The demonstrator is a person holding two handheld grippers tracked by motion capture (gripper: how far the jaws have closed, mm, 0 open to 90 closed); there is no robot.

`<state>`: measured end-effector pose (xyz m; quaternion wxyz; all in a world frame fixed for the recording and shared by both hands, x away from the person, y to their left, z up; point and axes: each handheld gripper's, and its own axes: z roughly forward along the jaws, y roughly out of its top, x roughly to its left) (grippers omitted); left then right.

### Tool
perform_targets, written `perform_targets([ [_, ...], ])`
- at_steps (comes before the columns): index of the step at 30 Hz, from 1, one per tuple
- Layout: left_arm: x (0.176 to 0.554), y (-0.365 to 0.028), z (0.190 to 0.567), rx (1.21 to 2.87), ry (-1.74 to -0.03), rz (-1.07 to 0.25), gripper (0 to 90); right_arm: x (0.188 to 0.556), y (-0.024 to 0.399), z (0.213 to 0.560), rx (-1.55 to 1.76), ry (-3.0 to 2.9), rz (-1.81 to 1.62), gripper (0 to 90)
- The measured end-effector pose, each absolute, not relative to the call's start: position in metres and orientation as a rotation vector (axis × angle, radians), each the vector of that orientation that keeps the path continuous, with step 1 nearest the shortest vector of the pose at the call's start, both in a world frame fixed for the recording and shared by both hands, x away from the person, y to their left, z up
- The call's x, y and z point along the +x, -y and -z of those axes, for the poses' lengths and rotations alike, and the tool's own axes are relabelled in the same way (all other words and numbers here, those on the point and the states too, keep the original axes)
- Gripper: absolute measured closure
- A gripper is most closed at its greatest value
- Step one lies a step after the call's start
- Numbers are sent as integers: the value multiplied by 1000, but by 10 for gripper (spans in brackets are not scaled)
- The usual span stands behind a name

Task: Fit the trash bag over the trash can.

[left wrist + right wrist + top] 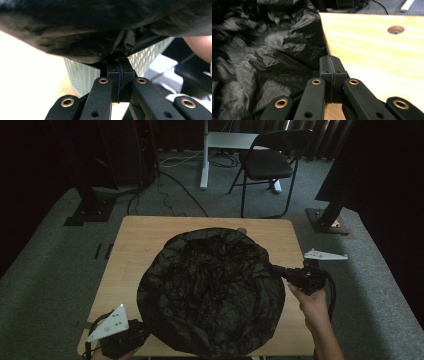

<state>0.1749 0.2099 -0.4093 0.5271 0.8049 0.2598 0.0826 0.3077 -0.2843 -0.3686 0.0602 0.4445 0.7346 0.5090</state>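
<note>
Black bin liner [212, 292] draped over a pale slotted basket [82, 75], bench [135, 245] centre. Left tongs [137, 335] at 7 o'clock and right tongs [276, 269] at 3 o'clock both clamped shut on the liner's rim. Risks: thin film tearing w/ uneven pull; rim slipping off pads; basket tipping if dragged.

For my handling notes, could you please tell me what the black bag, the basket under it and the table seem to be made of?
Black bag: thin plastic film, by its fine crinkles and dull grey sheen. Basket: probably moulded plastic, pale green-white, with regular slots through its wall. Table: light wood or wood-look laminate, smooth, faint grain streaks; which of the two I cannot tell.
</note>
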Motion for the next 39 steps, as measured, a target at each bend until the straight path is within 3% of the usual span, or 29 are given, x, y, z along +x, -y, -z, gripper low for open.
perform_targets([
  [14, 196, -219, 453, 1942, -712, -4, 900, 325, 273, 424, 1468, -2291, -1460, 900],
  [39, 207, -230, 466, 1903, -798, 37, 900, 319, 257, 450, 1496, -2371, -1455, 900],
])
